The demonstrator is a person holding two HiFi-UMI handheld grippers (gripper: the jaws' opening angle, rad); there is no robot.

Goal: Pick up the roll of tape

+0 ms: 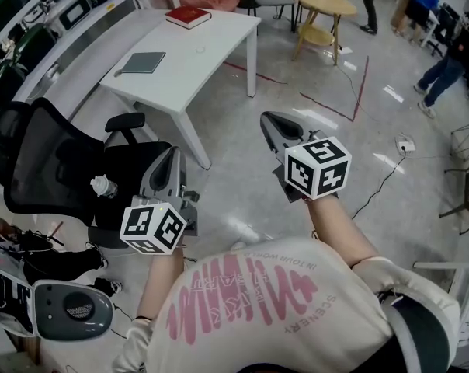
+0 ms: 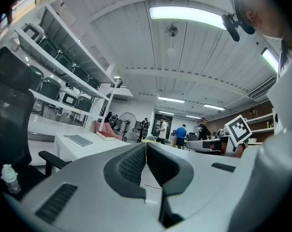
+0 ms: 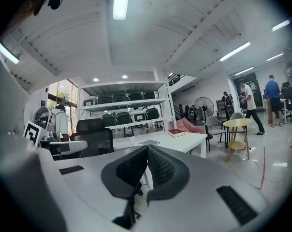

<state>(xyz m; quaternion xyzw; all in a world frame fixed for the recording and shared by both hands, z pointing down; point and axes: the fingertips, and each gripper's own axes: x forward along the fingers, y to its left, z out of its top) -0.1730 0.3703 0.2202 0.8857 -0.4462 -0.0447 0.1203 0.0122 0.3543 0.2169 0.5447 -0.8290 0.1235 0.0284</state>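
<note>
A small pale ring (image 1: 199, 50), possibly the roll of tape, lies on the white table (image 1: 219, 33) far ahead; it is too small to be sure. Near it are a red book (image 1: 189, 16) and a grey pad (image 1: 143, 62). My left gripper (image 1: 173, 155) is held over the floor beside the office chair, jaws shut and empty. Further right, my right gripper (image 1: 267, 120) hangs over bare floor, also shut with nothing in it. In the left gripper view the pads (image 2: 136, 163) meet, with the table (image 2: 73, 149) beyond. The right gripper view shows closed pads (image 3: 158, 166) and the table (image 3: 184, 141) behind.
A black office chair (image 1: 56, 162) with a small bottle (image 1: 102, 186) on its seat stands at my left. A round yellow table (image 1: 324, 2) and several people are at the back right. A cable and socket (image 1: 405, 144) lie on the floor. Shelves line the left wall.
</note>
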